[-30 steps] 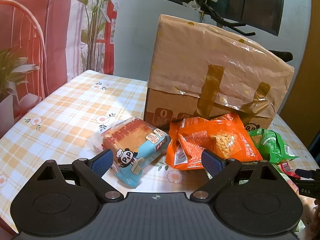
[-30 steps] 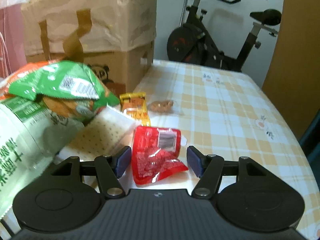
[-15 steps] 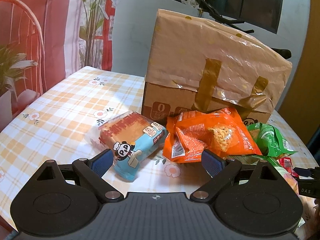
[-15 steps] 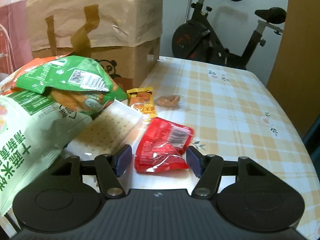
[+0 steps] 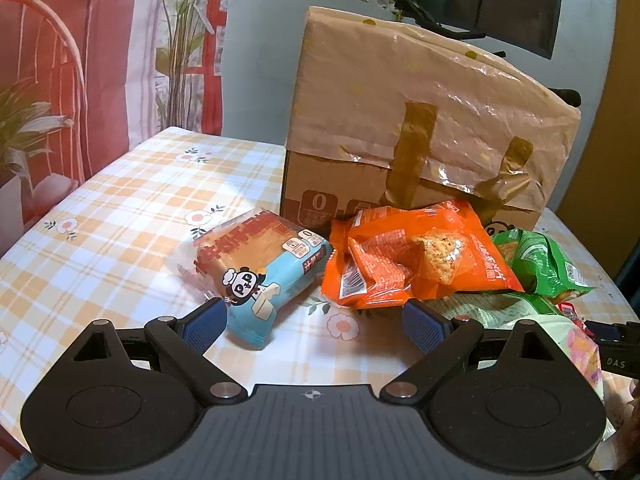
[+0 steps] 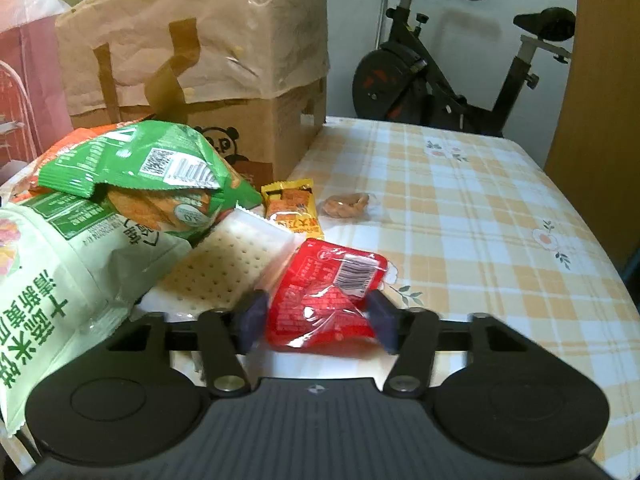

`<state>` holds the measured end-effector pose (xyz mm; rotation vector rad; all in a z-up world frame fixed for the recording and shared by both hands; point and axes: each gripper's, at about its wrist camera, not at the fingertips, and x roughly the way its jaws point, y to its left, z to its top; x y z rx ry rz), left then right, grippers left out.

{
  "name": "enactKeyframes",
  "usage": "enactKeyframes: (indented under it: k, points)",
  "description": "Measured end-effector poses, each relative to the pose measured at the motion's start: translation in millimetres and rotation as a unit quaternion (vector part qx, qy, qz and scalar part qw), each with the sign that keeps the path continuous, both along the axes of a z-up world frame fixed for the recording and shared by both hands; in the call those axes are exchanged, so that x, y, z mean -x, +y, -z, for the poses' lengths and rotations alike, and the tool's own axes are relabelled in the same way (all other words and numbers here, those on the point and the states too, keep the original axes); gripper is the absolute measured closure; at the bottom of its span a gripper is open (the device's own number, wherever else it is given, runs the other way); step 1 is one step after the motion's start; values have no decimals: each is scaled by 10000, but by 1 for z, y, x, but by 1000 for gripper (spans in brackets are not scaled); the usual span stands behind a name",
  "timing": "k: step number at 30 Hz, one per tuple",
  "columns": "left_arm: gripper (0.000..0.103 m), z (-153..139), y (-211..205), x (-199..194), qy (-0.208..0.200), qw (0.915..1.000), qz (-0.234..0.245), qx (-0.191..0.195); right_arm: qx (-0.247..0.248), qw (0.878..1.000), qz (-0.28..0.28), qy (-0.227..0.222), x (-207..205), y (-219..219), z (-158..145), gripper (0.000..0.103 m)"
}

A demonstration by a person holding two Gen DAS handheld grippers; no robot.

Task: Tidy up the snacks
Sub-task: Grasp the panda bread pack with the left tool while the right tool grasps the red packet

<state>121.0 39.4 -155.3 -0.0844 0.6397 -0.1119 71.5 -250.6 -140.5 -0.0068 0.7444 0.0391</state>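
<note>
- Only the left wrist view is showing the potted plant at 9 o'clock, against a pink-and-white striped curtain.
- In that view the left gripper is hovering released, its blue ribbed pads standing wide apart over the checked, flower-printed tablecloth.
- A glossy pillow-shaped bread packet, blue with a panda chef, is lying just beyond the left pad at 11 o'clock.
- To its right, a crinkled orange snack bag is leaning at 12 o'clock against the cardboard box, which is draped in shiny tan plastic with brown tape strips.
- A green snack bag is sitting at 2 o'clock, tucked against the orange one.
- Only the right wrist view is showing what lies behind that pile: a pale green rice-cracker bag at 9 o'clock and a dimpled white cracker pack beneath the green bag.
- A small yellow sachet and a round clear-wrapped pastry are lying at 12 o'clock, apart from each other.
- The right gripper is grasping the slick red sachet, with both pads pressing its creased sides.
- A black exercise bike is standing at 1 o'clock beyond the table.
</note>
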Motion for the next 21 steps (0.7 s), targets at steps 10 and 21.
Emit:
enactKeyframes:
  k: [10,21]
  points:
    - [7,1,5,-4,-21,9999,-147,-55,-130,9998,-23,-168,4,-1,-2,51]
    - [7,-16,29,-66,-172,9963,-810,222,-152,9998,-87,-132,2,0,0,51]
